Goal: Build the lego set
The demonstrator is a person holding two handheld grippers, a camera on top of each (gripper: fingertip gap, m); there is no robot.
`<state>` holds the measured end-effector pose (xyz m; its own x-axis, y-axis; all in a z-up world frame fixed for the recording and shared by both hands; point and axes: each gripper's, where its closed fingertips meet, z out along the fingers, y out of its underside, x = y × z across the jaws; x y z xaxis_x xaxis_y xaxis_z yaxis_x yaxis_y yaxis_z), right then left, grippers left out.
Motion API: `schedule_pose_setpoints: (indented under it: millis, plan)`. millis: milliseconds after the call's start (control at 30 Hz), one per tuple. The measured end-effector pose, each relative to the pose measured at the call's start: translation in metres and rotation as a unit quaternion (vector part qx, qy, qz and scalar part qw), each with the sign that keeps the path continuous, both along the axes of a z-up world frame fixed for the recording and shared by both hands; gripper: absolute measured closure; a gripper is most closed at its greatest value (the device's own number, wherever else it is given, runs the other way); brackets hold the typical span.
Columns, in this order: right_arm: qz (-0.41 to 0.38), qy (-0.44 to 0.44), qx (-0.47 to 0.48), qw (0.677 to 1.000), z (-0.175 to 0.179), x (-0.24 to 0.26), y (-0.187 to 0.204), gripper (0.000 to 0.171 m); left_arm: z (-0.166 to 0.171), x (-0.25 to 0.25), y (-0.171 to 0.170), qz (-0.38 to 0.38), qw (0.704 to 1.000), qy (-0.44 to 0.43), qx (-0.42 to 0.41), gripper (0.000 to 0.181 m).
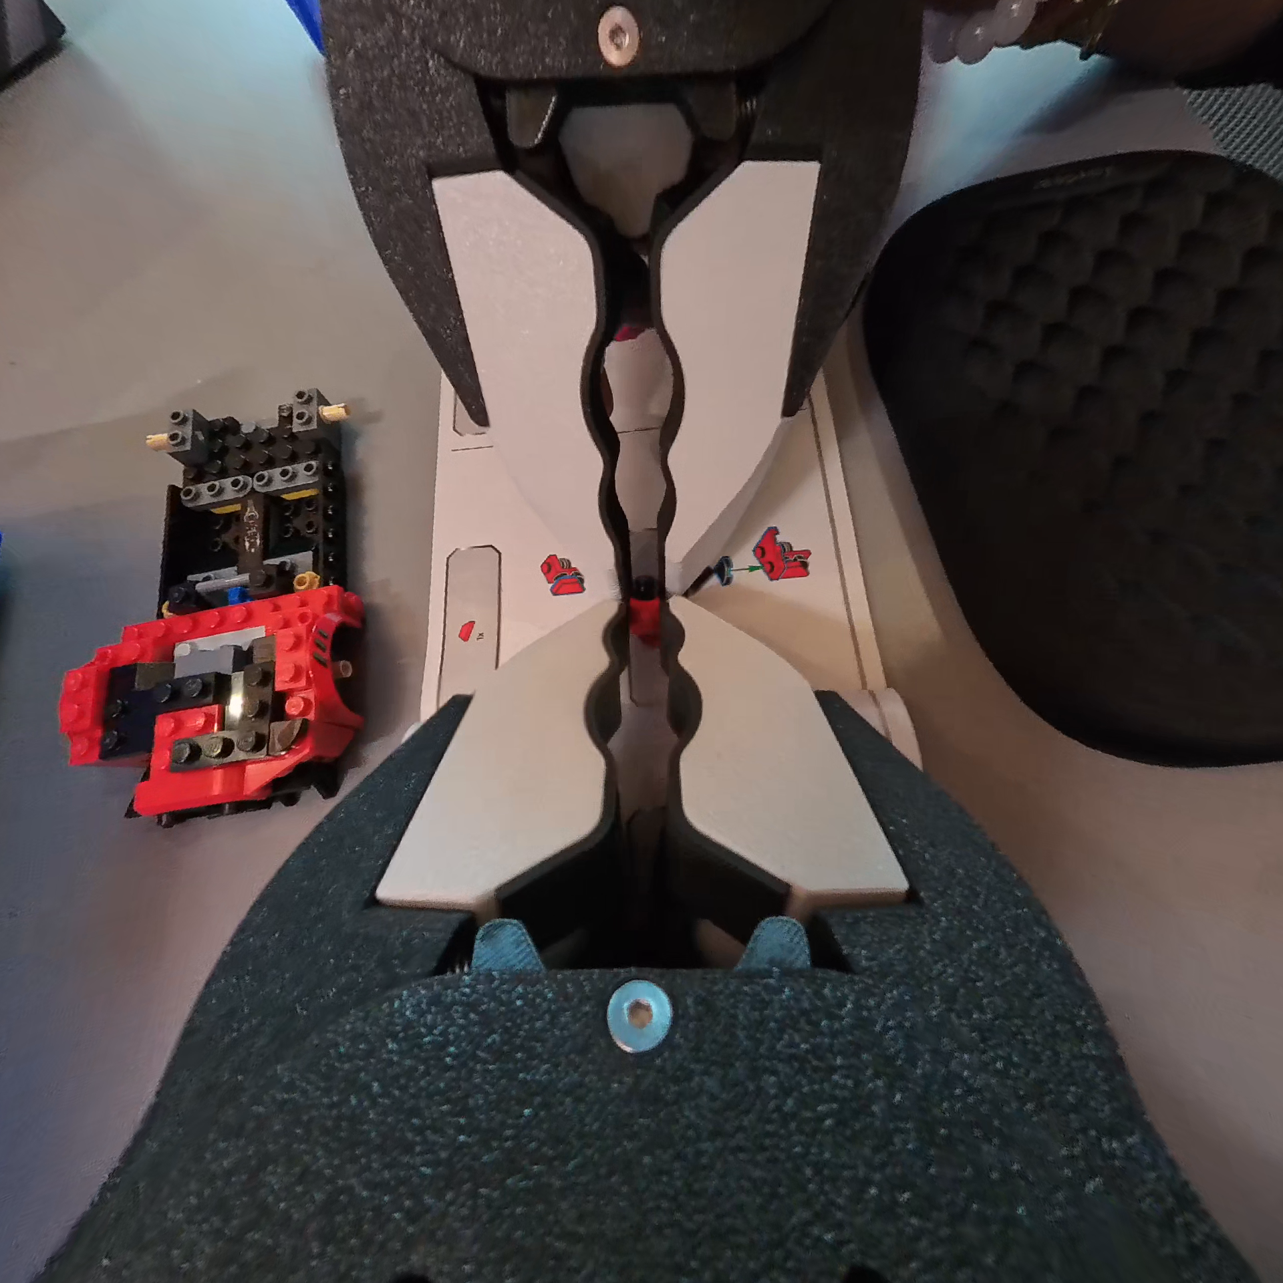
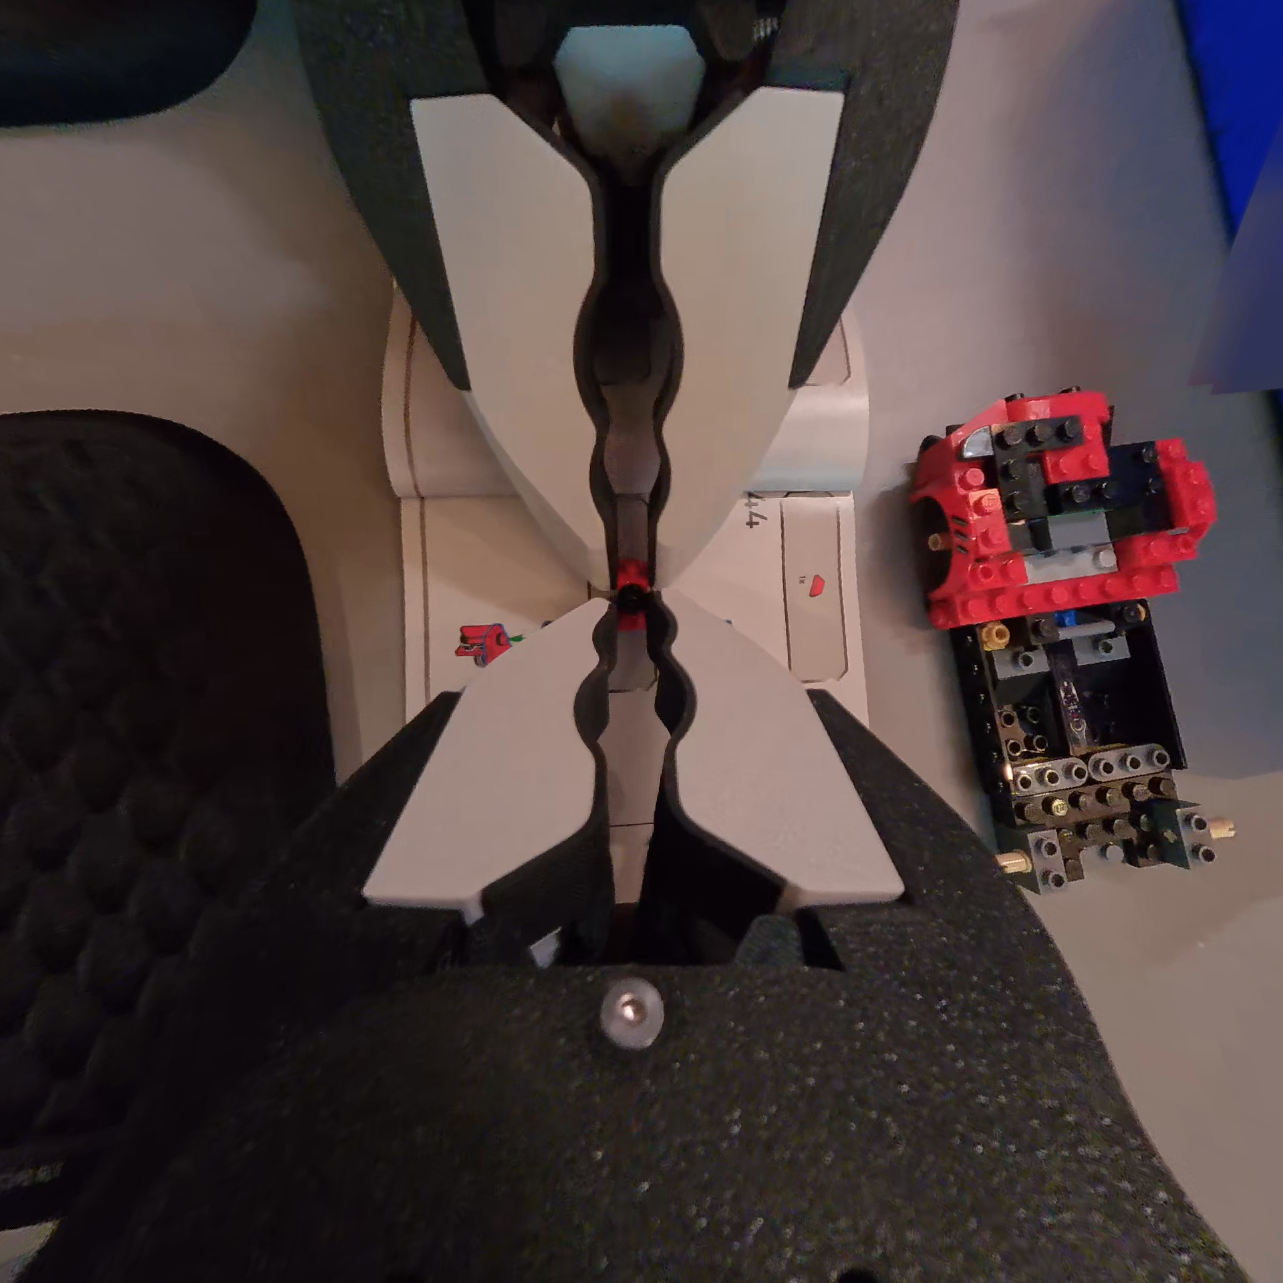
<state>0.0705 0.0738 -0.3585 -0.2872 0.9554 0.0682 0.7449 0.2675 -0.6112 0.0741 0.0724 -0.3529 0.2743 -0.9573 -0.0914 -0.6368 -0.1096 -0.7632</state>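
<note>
My two grippers meet tip to tip above an open instruction booklet [image 1: 736, 500]. My left gripper [image 1: 642, 620] is shut on a small red Lego piece [image 1: 643, 623]. My right gripper [image 2: 630, 612] comes from the opposite side and is shut on a small black round piece [image 2: 631, 597]. The black piece touches the red piece [image 2: 628, 573]. The part-built car, with a red body on a black chassis, lies on the table left of the booklet in the left wrist view [image 1: 229, 625] and right of it in the right wrist view [image 2: 1055, 625].
A black quilted pad [image 1: 1083, 451] lies beside the booklet, on the side away from the car; it also shows in the right wrist view [image 2: 139, 729]. A hand with a bead bracelet [image 1: 986, 28] is at the top right. Something blue [image 2: 1222, 104] is at the far right. Left and right tips are no more than a few centimetres apart.
</note>
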Motion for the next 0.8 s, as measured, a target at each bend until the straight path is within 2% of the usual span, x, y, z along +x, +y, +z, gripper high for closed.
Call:
schedule_pose_setpoints:
  millis: [133,267,433,800]
  plan:
    - [-0.042,0.031,-0.002,0.999,0.007,0.005,0.012,0.154,0.000,-0.001,0.002,0.010,1.000,0.000,-0.003,0.174]
    - [-0.018,0.062,-0.064,0.996,0.022,0.021,-0.002,0.163,0.000,-0.001,0.002,0.010,1.000,-0.001,-0.008,0.174]
    - [0.029,0.028,-0.043,0.998,0.010,0.019,-0.012,0.158,0.000,-0.001,0.002,0.009,1.000,-0.001,-0.005,0.174]
    - [0.048,-0.005,-0.062,0.997,-0.001,0.010,-0.013,0.164,0.000,-0.001,0.002,0.008,1.000,-0.002,-0.005,0.174]
